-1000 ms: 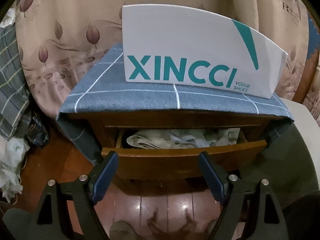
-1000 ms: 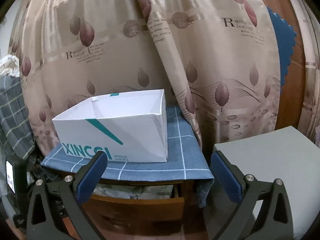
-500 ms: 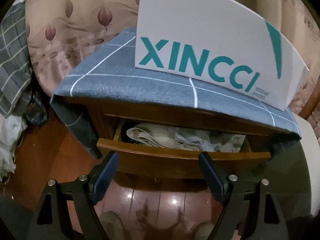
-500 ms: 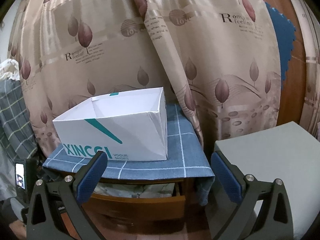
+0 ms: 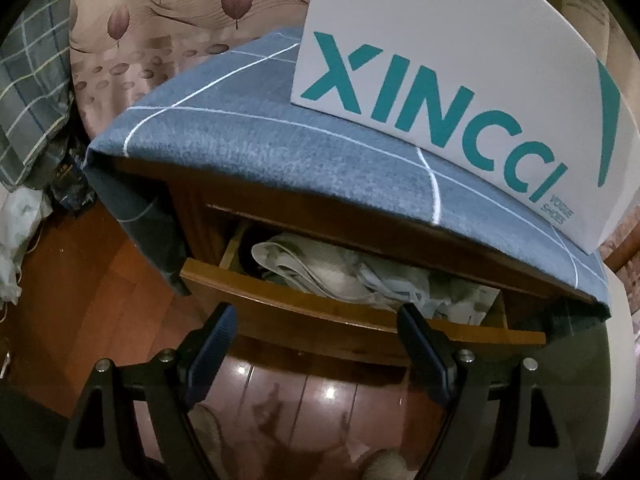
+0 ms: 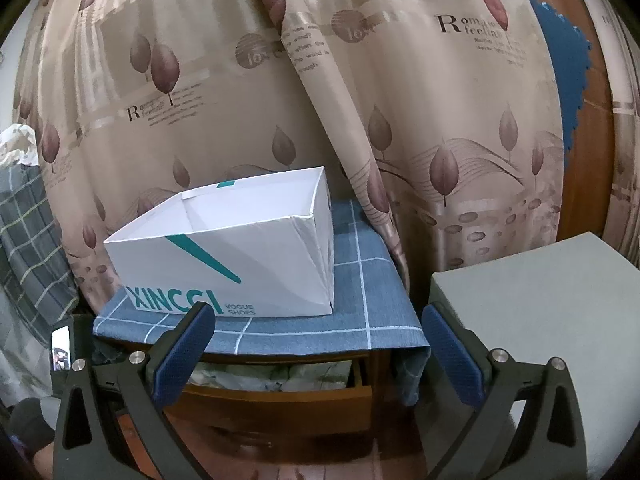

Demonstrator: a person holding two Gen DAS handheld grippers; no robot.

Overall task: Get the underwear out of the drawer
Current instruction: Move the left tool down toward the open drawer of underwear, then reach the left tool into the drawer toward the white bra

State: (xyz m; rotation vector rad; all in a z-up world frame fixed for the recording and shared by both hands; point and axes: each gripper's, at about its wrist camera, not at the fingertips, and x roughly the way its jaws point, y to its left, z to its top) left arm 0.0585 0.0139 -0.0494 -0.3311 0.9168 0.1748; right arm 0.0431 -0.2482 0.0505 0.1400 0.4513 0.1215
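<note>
A wooden drawer (image 5: 320,308) of a small cabinet stands partly pulled out, with pale crumpled underwear (image 5: 332,272) lying inside it. My left gripper (image 5: 316,320) is open and empty, just in front of the drawer's front panel, its fingertips level with the rim. In the right wrist view the same drawer (image 6: 280,404) shows below, with pale cloth (image 6: 276,376) in it. My right gripper (image 6: 316,324) is open and empty, held higher and farther back, facing the cabinet top.
A white XINCCI shoe box (image 6: 236,256), open on top, stands on the blue checked cloth (image 5: 280,148) over the cabinet. A leaf-print curtain (image 6: 320,80) hangs behind. A grey cushion (image 6: 560,320) lies at the right. Plaid fabric (image 5: 28,80) hangs at the left over wooden floor (image 5: 100,280).
My left gripper has moved forward and closer to the open drawer, tilting so the cabinet looms larger. My right gripper has stayed almost still.
</note>
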